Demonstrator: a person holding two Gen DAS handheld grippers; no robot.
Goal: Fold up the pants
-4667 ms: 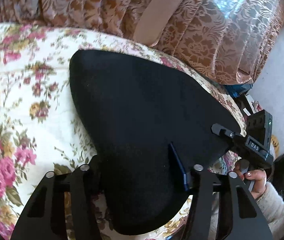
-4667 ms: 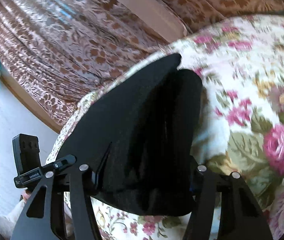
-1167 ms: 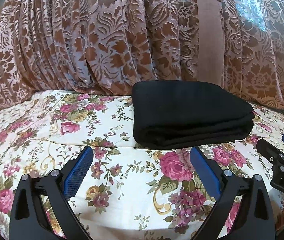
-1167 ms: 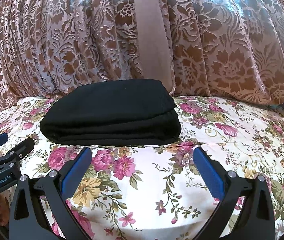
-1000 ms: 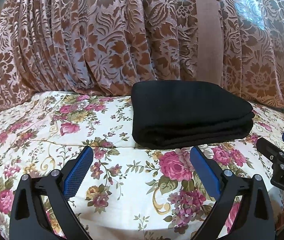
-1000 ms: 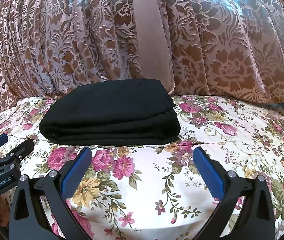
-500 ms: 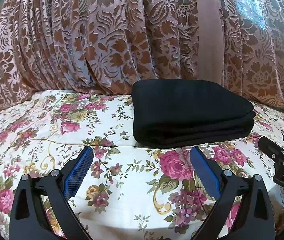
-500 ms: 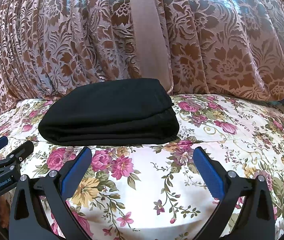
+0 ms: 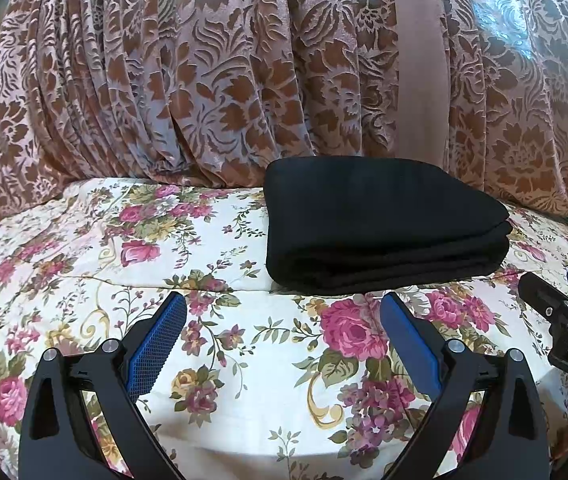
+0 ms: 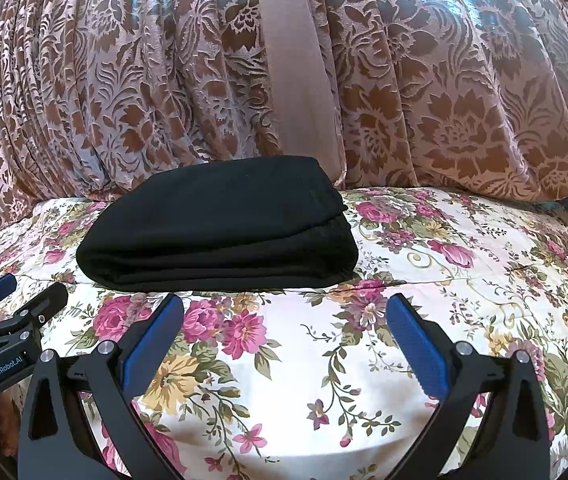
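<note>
The black pants (image 9: 379, 228) lie folded in a thick rectangular stack on the floral cloth (image 9: 124, 264), near its back edge. They show in the right wrist view (image 10: 220, 224) too. My left gripper (image 9: 284, 316) is open and empty, held back from the stack's near edge. My right gripper (image 10: 284, 316) is open and empty, also short of the stack. Each gripper shows at the edge of the other's view: the right one (image 9: 559, 308) and the left one (image 10: 16, 308).
A brown and pink patterned curtain (image 9: 204, 80) hangs right behind the surface, with a plain beige band (image 10: 295, 72) in it. The floral cloth (image 10: 483, 260) spreads to the right of the stack and drops off at the front edge.
Earlier both grippers held the black fabric during a fold. Now they are open and drawn back, and the pants lie folded. In the last second almost nothing moves.
</note>
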